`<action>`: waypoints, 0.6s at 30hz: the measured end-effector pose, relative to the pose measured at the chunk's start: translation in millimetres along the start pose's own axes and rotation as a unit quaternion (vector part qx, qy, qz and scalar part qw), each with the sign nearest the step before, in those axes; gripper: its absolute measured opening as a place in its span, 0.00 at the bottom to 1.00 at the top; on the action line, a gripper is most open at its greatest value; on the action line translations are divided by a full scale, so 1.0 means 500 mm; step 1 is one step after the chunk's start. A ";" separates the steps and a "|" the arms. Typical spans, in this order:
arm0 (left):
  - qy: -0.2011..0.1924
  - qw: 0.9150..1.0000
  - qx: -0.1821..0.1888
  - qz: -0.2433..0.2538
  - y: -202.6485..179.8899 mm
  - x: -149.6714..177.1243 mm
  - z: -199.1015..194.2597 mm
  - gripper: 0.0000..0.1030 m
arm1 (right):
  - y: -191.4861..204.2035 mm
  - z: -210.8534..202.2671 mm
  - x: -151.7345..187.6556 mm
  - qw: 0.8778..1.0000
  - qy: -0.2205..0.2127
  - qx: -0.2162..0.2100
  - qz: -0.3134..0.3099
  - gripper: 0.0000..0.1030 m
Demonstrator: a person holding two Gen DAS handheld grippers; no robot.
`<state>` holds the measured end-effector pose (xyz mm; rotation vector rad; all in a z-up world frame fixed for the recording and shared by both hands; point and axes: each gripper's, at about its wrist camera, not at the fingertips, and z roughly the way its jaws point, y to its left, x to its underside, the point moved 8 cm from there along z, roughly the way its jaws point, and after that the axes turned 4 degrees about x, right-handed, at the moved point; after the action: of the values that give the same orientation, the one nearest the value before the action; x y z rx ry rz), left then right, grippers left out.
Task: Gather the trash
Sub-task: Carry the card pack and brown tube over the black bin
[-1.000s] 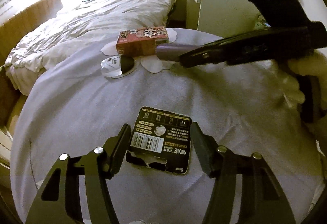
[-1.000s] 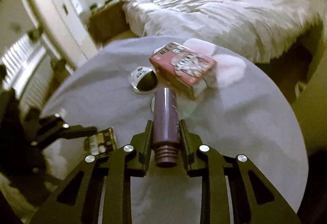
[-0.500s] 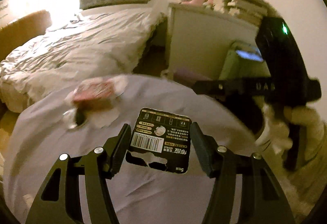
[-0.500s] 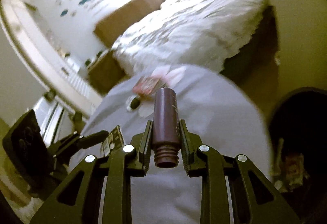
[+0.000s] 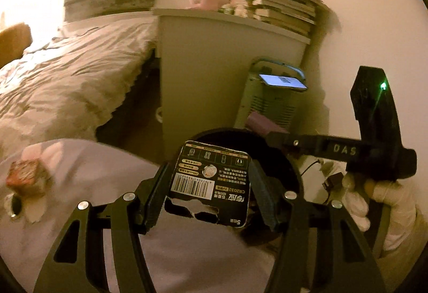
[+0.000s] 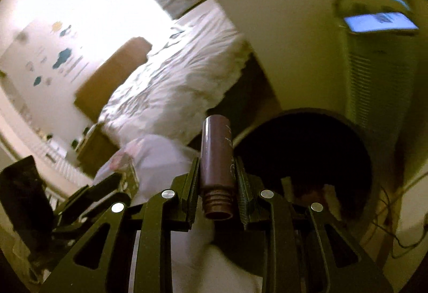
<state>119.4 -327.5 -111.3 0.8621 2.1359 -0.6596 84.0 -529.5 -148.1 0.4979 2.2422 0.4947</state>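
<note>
Battery card [image 5: 211, 180] pinched in left gripper [image 5: 210, 196]; right-wrist view: right gripper [image 6: 216, 186] clamps tube [image 6: 217, 156].

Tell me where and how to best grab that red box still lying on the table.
Grip the red box across its two long side faces, coming down from above. It lies flat on the table, so the sides are free, and it looks narrow enough for a tool. The picture is blurred there, so confirm its exact angle first.
</note>
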 end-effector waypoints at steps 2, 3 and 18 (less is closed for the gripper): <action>0.003 1.000 0.004 0.008 -0.023 -0.005 0.019 0.57 | -0.024 -0.002 0.004 1.000 0.000 0.007 0.009 0.25; 0.005 1.000 0.004 0.012 -0.033 -0.009 0.028 0.57 | -0.039 -0.002 0.006 1.000 0.000 0.012 0.014 0.25; 0.022 0.999 -0.010 0.043 -0.087 -0.015 0.090 0.57 | -0.137 0.016 0.037 0.998 0.013 0.038 0.054 0.25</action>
<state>110.5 -388.4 -125.0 0.9596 2.1271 -0.5803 65.0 -576.8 -198.0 0.6587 2.2729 0.4757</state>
